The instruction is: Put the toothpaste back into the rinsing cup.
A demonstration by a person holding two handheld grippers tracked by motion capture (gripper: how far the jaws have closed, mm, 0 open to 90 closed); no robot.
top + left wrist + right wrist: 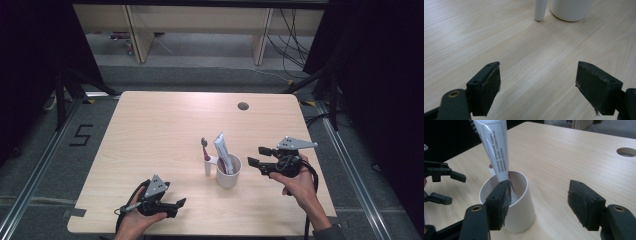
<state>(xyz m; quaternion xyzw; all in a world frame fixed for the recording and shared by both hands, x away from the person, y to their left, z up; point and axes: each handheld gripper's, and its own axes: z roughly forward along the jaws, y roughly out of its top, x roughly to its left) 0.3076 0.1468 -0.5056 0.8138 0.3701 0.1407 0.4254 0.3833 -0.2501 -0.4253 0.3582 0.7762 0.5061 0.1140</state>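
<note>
— What does the high view give?
— The whole table (150,130), a white cup (228,175) near its middle, a toothbrush (205,155) upright just left of it.
— And the right gripper view?
— Print on the tube (496,152) standing in the cup.
— The grippers?
— Right gripper (257,156) released, just right of the cup; left gripper (182,203) also released, near the front edge.

A lab or recording studio: black curtains (30,75) fill the frame's left and right, metal floor rails (30,185) flank the table (150,130), loose cables (292,40) hang upper right.
</note>
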